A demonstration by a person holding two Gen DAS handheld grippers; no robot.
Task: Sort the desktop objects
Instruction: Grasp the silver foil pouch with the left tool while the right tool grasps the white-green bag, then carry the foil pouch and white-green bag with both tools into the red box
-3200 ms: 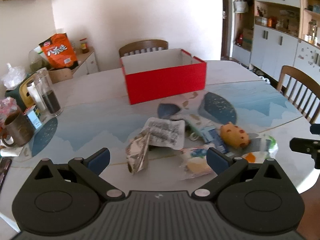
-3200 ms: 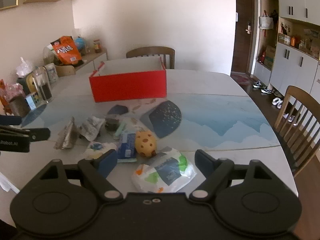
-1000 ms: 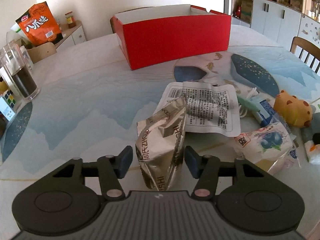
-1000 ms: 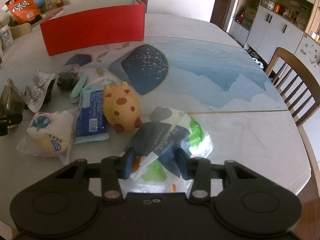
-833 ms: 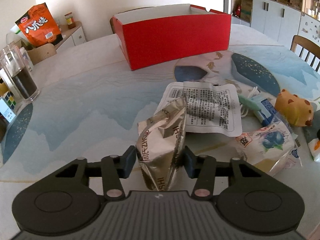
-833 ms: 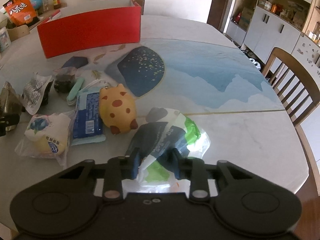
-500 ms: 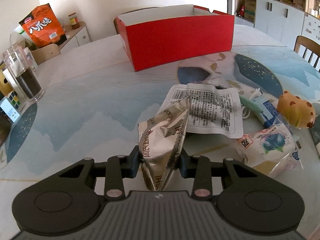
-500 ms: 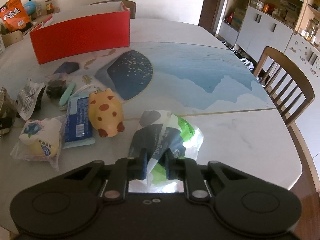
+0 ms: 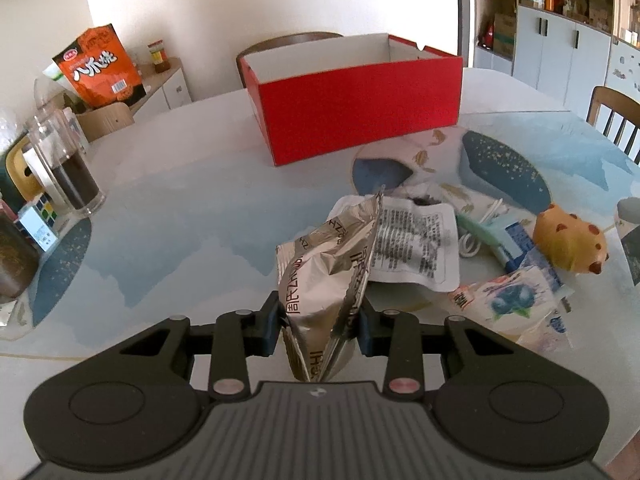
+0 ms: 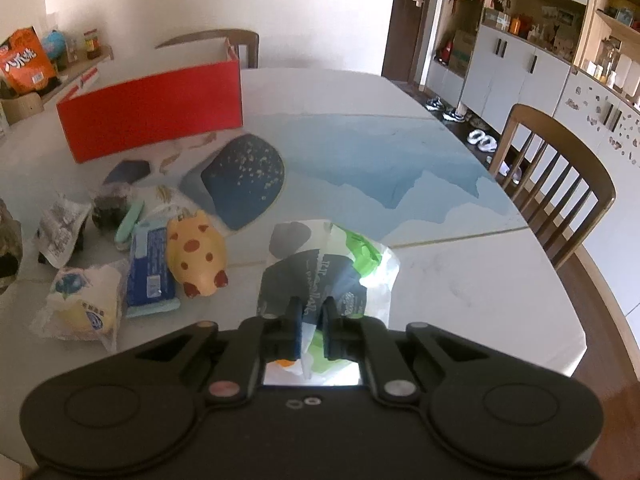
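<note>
Foil pouch: a crinkled silver snack pouch (image 9: pixel 332 264) was held upright at the near edge of the tabletop (image 9: pixel 180 208), its lower part pinched between the jaws of the left hand-held gripper (image 9: pixel 318 330).
Left hand-held gripper: its jaws had just been closing and were seen narrow, pressed on both sides of the silver snack pouch.
Plastic bag: a thin white, green and dark printed bag (image 10: pixel 332 272) was seen at the near right of the tabletop, its near edge gathered between the jaws of the right hand-held gripper (image 10: pixel 310 330).
Right hand-held gripper: its jaws had just been closing and were seen almost together, with only film of the printed bag caught between them.
Handling, pouch: it was judged light, stiff along its seams and slippery on its foil faces; a hold low across a sealed seam was judged safer than one on the puffed middle, which could crush.
Handling, bag: it was judged very light, limp and likely to sag or slide out; a pinch on a bunched fold was judged best.
Destination: an open red box (image 9: pixel 356 92) was seen at the far side of the tabletop, well apart from both held things; it was judged the likely place for them.
Left on the tabletop: a white printed sachet (image 9: pixel 416 248), a yellow spotted toy (image 10: pixel 196 254), a blue packet (image 10: pixel 150 272) and a blueberry-print packet (image 10: pixel 80 304) were seen lying close together.
</note>
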